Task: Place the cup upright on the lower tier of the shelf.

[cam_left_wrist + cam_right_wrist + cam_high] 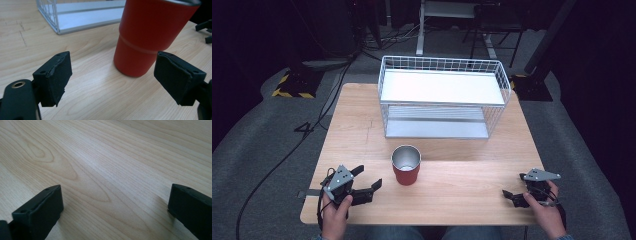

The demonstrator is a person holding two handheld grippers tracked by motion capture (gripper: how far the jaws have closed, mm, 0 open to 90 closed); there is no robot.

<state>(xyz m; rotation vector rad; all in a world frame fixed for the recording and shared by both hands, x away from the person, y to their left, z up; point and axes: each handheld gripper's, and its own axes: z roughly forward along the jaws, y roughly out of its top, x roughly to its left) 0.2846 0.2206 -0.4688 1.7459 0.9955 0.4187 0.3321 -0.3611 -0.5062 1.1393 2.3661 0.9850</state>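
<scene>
— What's on the table [362,115] from where you stand?

— At the far side, a white wire basket [443,95]. Nearer the person, about mid-table, the red cup [406,165] stands upright (steel inside).

— And the claws?

— The left claw [367,182] lies near the cup's left, jaws apart, not touching it. The right claw [512,196] rests well apart from the cup near the right edge, jaws spread over bare wood.

The cup [406,164] stands on the table [462,185], before the wire rack [443,97].
</scene>
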